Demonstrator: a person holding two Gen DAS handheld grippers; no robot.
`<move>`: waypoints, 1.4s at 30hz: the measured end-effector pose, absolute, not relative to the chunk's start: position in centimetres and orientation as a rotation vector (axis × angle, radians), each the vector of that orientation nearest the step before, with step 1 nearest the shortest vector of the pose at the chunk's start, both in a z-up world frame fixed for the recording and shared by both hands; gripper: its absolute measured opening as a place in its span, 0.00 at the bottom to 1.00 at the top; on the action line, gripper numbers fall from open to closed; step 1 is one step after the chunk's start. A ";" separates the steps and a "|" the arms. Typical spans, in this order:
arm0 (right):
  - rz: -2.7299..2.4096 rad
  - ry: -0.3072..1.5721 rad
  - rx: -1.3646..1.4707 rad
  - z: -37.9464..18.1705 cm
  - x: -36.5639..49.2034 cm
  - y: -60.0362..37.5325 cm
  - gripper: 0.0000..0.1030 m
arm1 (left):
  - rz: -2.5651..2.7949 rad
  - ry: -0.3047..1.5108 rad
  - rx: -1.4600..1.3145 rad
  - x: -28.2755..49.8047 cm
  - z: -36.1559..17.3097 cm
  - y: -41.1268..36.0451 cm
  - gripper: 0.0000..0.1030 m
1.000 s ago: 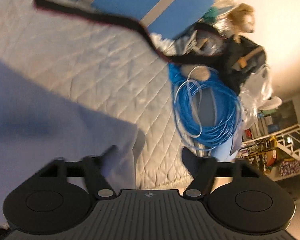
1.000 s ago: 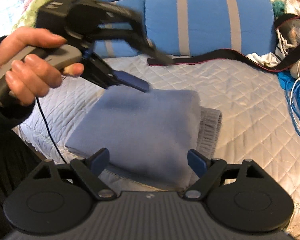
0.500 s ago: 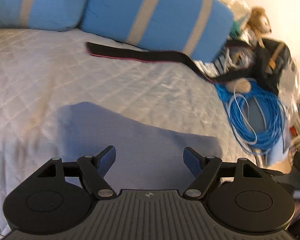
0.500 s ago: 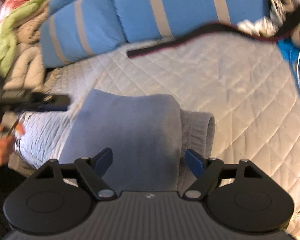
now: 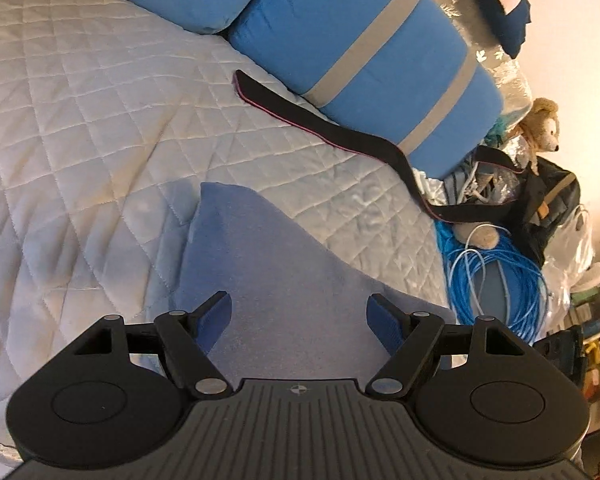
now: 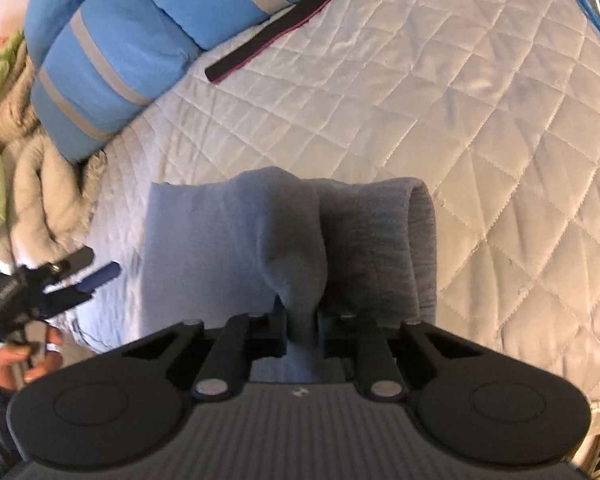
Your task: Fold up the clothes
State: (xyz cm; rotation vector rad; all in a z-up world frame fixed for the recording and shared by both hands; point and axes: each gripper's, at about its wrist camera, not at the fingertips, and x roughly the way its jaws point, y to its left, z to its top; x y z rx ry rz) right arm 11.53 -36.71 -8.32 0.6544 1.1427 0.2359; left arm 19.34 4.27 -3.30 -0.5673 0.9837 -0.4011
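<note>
Right claw (image 6: 302, 322) pinching a bunched fold of the blue-grey garment (image 6: 236, 240) lying on the quilted bed (image 6: 480, 100), left claw (image 5: 299, 314) hovering spread apart over the same cloth, gripping nothing

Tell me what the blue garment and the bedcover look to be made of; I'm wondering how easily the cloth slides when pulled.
The garment looks like soft matte knit, perhaps fleece or jersey: it bunches into rounded folds where the right gripper pinches it, and its hem looks ribbed. The bedcover looks like quilted fabric with a slight sheen: diamond stitching, puffed panels. Exact fibres cannot be told.
</note>
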 end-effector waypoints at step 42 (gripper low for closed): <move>0.146 1.009 0.113 -7.8 14.2 -38.2 0.59 | -0.408 1.010 -0.560 19.9 -4.6 3.8 0.71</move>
